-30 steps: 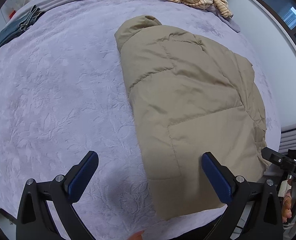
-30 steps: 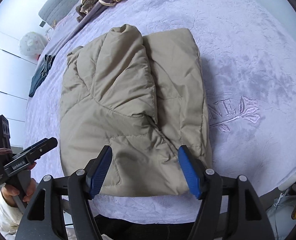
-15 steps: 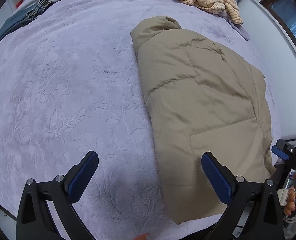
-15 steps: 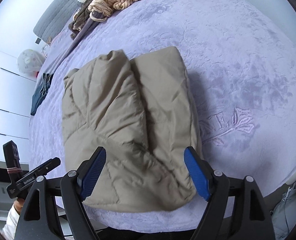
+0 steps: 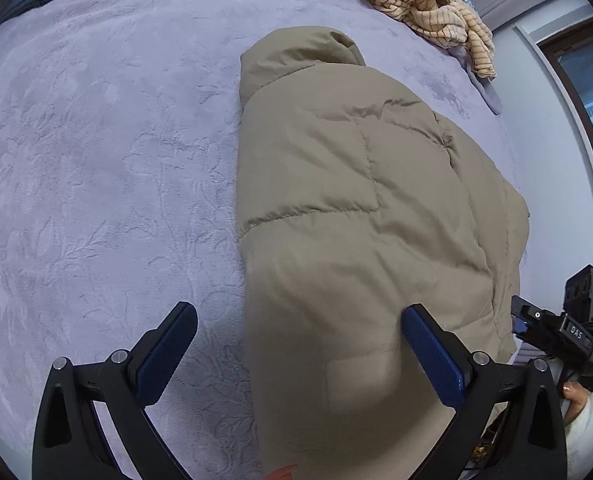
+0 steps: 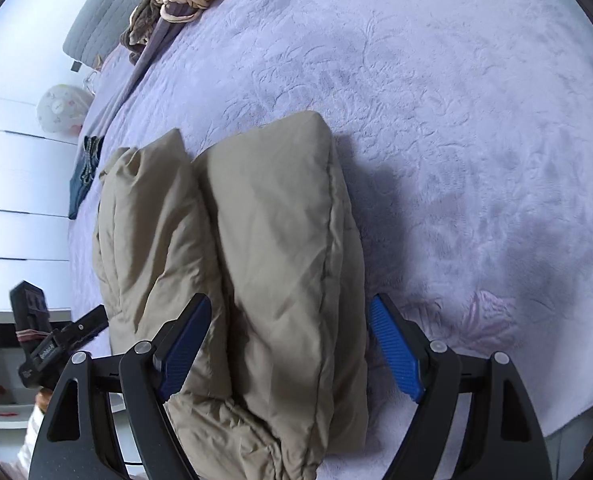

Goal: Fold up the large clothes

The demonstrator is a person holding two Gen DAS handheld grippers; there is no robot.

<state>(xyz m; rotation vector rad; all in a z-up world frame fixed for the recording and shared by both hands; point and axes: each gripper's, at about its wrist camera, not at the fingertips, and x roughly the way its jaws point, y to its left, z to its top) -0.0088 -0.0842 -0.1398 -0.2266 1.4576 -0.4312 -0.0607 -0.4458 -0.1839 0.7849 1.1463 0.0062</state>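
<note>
Item: tan padded jacket (image 5: 356, 240), folded lengthwise, lying on the lavender bed (image 5: 96, 160).

My left gripper (image 5: 296, 352) has its jaws wide and empty, straddling the jacket's left edge. My right gripper (image 6: 288, 348) has its jaws wide and empty around the right-hand fold at the near hem. The long axis runs straight away from both; right looks nearer.
</note>
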